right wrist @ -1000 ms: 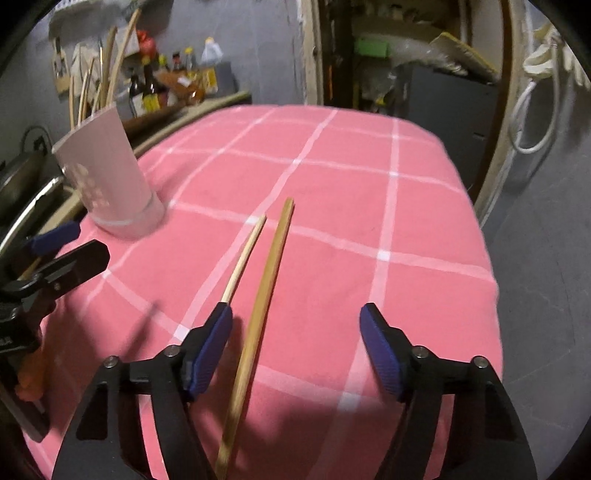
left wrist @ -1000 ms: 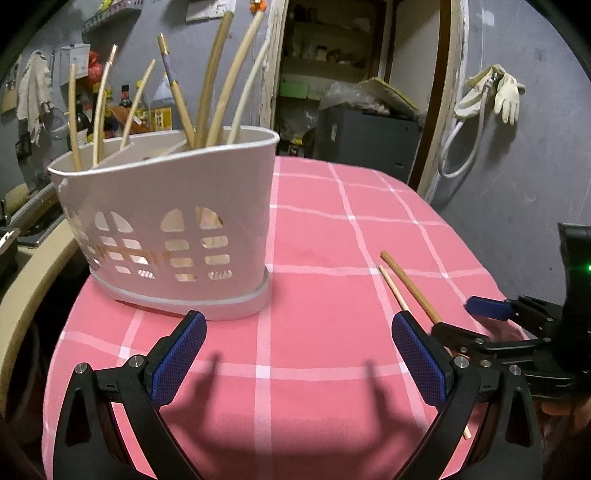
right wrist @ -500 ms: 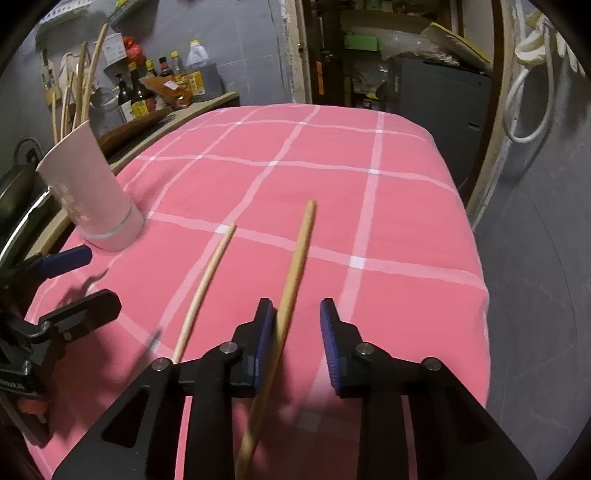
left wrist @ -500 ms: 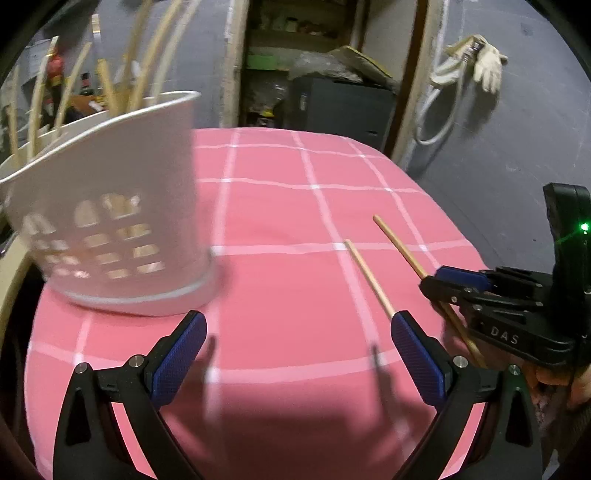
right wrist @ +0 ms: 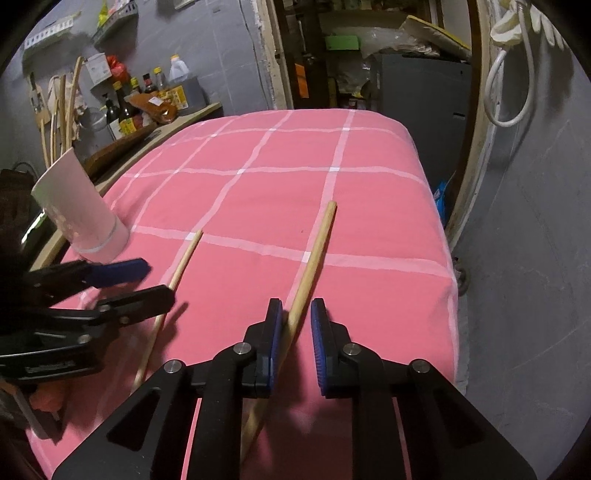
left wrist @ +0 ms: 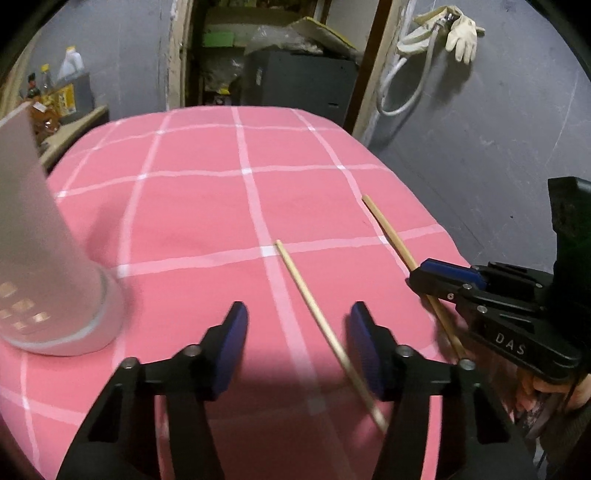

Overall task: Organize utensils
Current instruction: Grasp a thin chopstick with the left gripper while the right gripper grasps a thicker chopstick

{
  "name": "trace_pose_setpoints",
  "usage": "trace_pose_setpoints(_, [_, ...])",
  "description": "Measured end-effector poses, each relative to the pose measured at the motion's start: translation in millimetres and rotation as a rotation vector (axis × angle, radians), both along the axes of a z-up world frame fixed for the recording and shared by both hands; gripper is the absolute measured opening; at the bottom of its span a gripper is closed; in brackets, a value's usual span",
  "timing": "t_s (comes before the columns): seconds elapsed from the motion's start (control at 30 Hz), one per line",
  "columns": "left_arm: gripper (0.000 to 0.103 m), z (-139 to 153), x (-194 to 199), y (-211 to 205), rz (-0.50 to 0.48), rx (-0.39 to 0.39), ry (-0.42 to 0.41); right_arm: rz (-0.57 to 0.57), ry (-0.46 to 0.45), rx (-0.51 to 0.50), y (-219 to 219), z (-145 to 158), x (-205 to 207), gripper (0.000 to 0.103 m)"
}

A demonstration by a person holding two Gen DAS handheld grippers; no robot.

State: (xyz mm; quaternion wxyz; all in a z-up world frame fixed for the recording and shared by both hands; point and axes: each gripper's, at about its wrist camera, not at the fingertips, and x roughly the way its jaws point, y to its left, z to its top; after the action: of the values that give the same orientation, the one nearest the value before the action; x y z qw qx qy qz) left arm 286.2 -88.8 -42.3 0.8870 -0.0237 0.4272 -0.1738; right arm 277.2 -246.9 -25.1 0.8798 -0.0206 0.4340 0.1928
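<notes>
While straddling chopsticks lower-centre of each frame: left hand-held gripper (left wrist: pixel 297 349) apart around thin chopstick (left wrist: pixel 317 321), right hand-held gripper (right wrist: pixel 295 334) nearly together, barely touching thick chopstick (right wrist: pixel 312 260); off-centre pinch, likely slipping.

text: "DAS" | on: right claw (left wrist: pixel 439 275) black body | bottle labels: too blurred to read

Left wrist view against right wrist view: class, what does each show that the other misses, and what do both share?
Only the left wrist view shows the glove hanging on the wall. Only the right wrist view shows the sauce bottles and the sticks rising behind the white holder. Both share the pink cloth, the thin stick, the thick stick and both hand-held grippers, left and right.
</notes>
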Motion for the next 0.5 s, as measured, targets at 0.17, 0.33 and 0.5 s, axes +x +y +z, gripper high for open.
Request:
trace_pose_setpoints(0.17, [0.029,-2.0,7.0,1.3,-0.003,-0.023,0.024,-0.014,0.022,0.030,-1.6,-1.9,9.7,0.014])
trace_pose_setpoints(0.33, [0.022,-0.2,10.2,0.5,-0.015,-0.055,0.058,-0.037,0.066,0.054,-3.6,-4.2,28.6,0.014])
trace_pose_setpoints(0.5, [0.017,0.7,13.4,-1.8,-0.018,-0.058,0.085,-0.056,0.096,0.060,-1.7,-6.2,40.9,0.013])
